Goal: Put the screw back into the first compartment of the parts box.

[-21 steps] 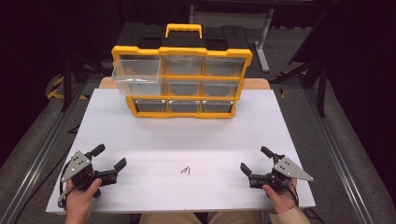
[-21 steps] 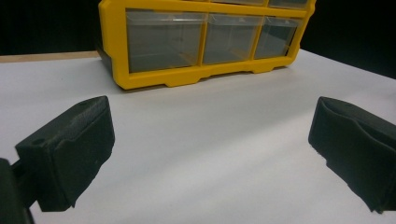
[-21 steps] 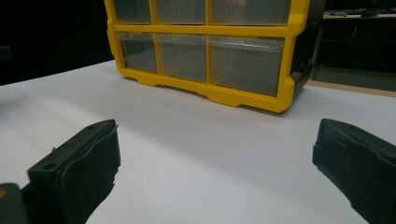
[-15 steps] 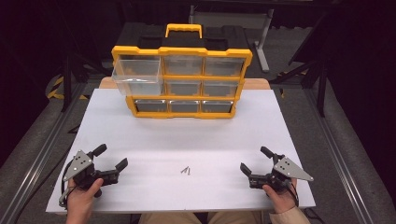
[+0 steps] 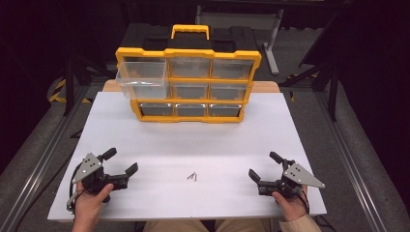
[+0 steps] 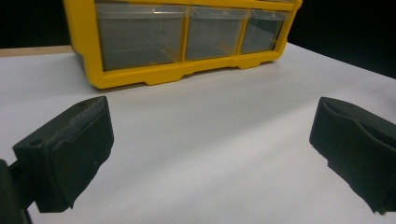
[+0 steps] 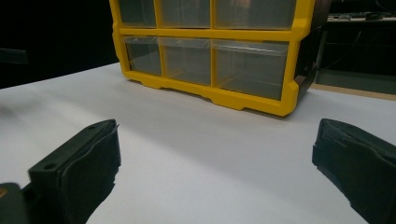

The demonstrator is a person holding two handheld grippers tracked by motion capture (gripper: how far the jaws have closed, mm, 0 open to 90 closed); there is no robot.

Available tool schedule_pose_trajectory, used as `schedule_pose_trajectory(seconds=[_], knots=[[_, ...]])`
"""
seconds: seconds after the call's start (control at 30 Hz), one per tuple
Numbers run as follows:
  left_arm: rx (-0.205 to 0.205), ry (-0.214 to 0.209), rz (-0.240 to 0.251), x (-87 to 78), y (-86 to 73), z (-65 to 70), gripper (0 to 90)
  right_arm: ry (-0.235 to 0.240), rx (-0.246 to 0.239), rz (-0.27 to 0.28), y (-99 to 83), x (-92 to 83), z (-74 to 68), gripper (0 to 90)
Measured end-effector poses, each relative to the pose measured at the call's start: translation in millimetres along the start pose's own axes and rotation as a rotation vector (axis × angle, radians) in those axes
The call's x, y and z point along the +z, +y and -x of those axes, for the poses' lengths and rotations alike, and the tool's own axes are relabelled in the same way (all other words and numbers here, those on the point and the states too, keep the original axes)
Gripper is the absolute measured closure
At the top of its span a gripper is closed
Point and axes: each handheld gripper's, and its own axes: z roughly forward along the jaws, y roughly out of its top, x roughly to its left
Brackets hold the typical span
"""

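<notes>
A yellow organizer (image 5: 188,87) with clear drawers stands at the far middle of the white table (image 5: 193,145); its top-left drawer (image 5: 142,77) is pulled out. It rises ahead as the organizer (image 6: 187,42) in the left gripper view and as the organizer (image 7: 210,51) in the right gripper view. Two small screws (image 5: 193,177) lie near the front middle. My left gripper (image 5: 120,162) rests at the front left, open and empty. At the front right my right gripper (image 5: 265,166) also stands open, with nothing between its jaws.
Metal rails run along both sides of the table (image 5: 38,169). A dark stand (image 5: 270,34) is behind the organizer. Bare white surface lies between the grippers and the organizer.
My left gripper has shifted slightly to the right, toward the table's middle. The right gripper and the screws have stayed where they were.
</notes>
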Motion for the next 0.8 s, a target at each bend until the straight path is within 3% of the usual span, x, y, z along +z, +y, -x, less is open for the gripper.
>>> schedule_pose_trajectory(seconds=[0.2, 0.4, 0.8], knots=[[-0.004, -0.039, -0.020, 14.0, 7.2, 9.1, 0.6, 0.006, -0.007, 0.001, 0.2, 0.9, -0.9, 1.6], [-0.012, -0.048, -0.056, 28.5, 13.0, 21.2, 0.9, 0.007, -0.002, 0.000, 0.3, 0.8, -0.5, 1.6], [0.022, -0.088, -0.128, 57.1, 21.7, 43.1, 0.9, 0.005, -0.009, 0.003, 0.5, 1.3, -0.7, 1.8]])
